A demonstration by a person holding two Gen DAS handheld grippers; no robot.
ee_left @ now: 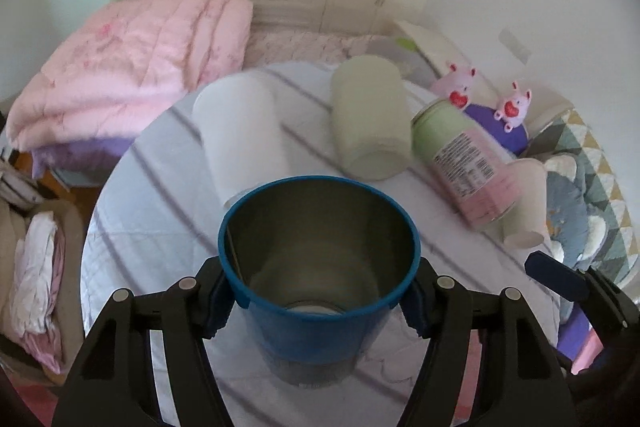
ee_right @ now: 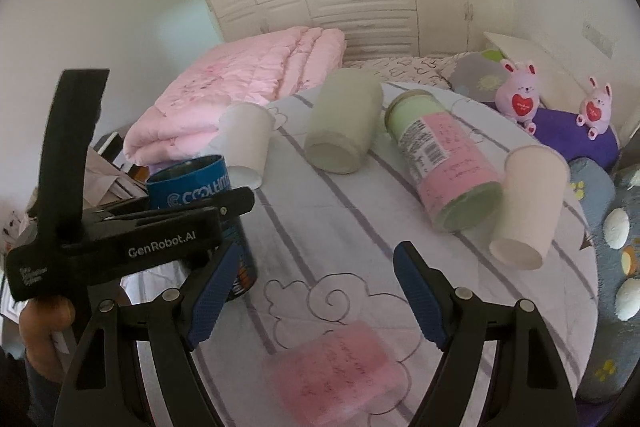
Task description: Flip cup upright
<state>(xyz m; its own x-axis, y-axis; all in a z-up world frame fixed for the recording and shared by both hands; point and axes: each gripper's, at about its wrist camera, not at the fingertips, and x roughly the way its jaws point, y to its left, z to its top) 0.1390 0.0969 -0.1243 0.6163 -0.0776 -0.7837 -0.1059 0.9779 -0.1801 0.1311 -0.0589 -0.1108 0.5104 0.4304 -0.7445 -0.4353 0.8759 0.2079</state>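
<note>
We've got the blue cup (ee_left: 318, 267) clamped between the left gripper (ee_left: 318, 301) jaws just below its rim; probably light, rigid, slick-walled. Right gripper (ee_right: 316, 291) hangs released.

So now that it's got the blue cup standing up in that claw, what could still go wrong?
Mainly tipping. The left gripper pinches the blue cup on a soft quilted cover; let go carelessly and the cup may topple. Cups lying close behind it, the white paper cup and the pale green cup, look round enough to roll if nudged. The open right gripper hovers just beside the blue cup and might bump it.
</note>
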